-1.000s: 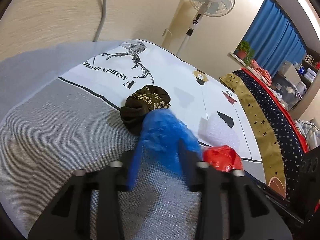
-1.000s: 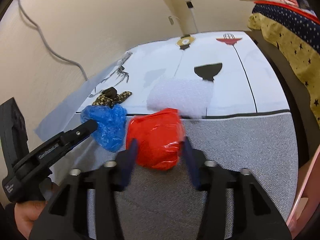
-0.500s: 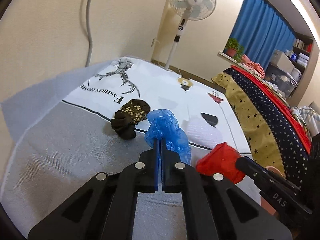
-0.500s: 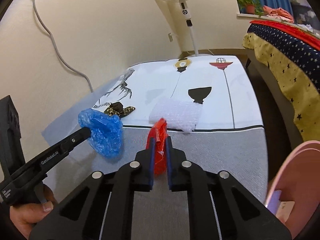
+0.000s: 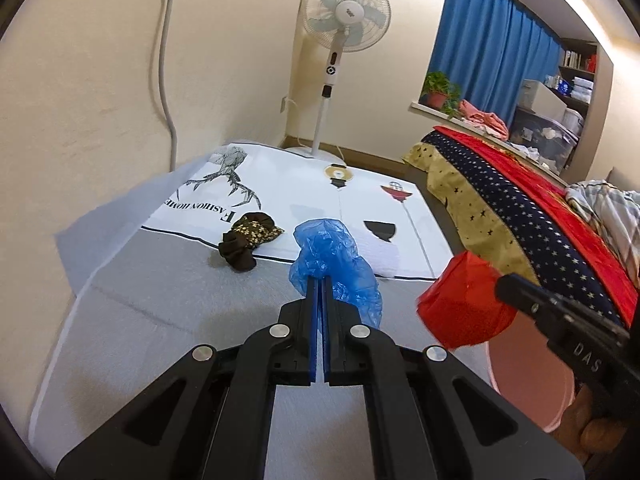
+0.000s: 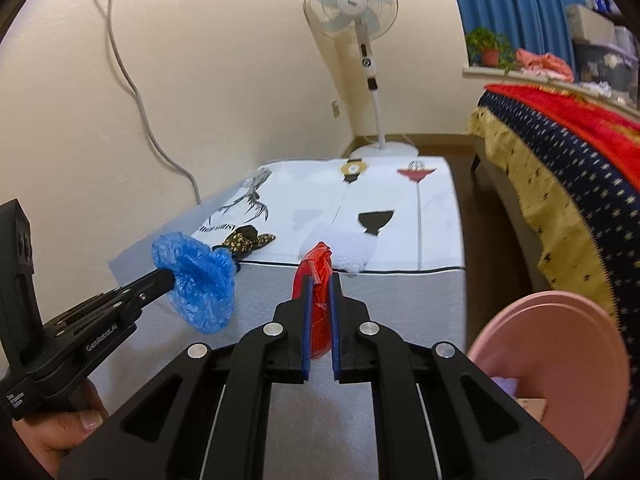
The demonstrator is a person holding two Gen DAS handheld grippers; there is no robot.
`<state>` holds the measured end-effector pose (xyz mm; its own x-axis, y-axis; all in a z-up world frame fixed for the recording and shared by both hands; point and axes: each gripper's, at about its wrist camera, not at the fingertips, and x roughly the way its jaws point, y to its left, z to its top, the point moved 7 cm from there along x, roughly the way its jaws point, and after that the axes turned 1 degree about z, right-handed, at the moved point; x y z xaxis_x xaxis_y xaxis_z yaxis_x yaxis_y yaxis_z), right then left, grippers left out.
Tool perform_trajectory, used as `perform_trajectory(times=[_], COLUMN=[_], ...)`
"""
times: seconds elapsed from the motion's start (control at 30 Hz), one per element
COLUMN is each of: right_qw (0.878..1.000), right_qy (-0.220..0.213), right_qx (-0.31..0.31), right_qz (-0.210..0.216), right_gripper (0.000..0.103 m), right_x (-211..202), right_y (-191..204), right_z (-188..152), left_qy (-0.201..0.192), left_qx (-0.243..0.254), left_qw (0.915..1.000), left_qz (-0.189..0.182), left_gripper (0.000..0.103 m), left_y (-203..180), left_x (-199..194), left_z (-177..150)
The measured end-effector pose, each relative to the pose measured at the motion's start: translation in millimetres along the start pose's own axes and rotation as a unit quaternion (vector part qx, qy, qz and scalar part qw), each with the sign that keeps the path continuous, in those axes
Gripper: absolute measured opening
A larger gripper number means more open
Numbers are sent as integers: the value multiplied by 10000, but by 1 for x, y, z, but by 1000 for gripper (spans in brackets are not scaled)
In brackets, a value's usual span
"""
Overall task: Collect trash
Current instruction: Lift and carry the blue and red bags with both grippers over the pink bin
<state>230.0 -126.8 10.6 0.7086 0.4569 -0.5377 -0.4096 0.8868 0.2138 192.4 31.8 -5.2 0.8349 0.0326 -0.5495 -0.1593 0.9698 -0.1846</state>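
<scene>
My left gripper [image 5: 319,280] is shut on a crumpled blue plastic bag [image 5: 334,264], which hangs above the grey-and-white table [image 5: 160,280]. From the right wrist view the same blue plastic bag [image 6: 196,280] shows at the tip of the left gripper [image 6: 170,278]. My right gripper [image 6: 320,280] is shut on a red plastic bag [image 6: 318,300], also lifted off the table; the red plastic bag [image 5: 460,308] appears at right in the left wrist view. A dark floral cloth bundle [image 5: 246,240] and a white bubble-wrap piece [image 6: 354,250] lie on the table.
A pink bin [image 6: 560,368] stands at the lower right beside the table, with paper inside. A standing fan [image 5: 344,40] is at the table's far end. A bed with a starred cover [image 5: 520,216] runs along the right. A grey cable [image 5: 166,60] hangs on the wall.
Both grippers closed on their bags, the left on the blue, the right on the red, and lifted them up and back off the table. The pink bin has come into view.
</scene>
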Motion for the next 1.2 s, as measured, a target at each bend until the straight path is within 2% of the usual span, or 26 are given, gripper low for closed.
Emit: perform_trajectory(times=[0.37, 0.77, 1.2], right_qw=[9986, 9941, 9872], right_qy=[-414, -707, -794], right_qx=[16, 89, -4], right_qz=[-343, -815, -1382], right_gripper=[8, 8, 8], right_x=[-70, -132, -173], right_y=[-11, -44, -82], right_z=[7, 6, 20], left_qy=[23, 26, -72], left_qx=[192, 305, 484], left_qw=[9993, 9981, 9956], left_qz=[-321, -527, -798], left_gripper=[1, 1, 1], left_y=[-21, -43, -78], left_x=[-36, -51, -58], left_z=[-16, -25, -25])
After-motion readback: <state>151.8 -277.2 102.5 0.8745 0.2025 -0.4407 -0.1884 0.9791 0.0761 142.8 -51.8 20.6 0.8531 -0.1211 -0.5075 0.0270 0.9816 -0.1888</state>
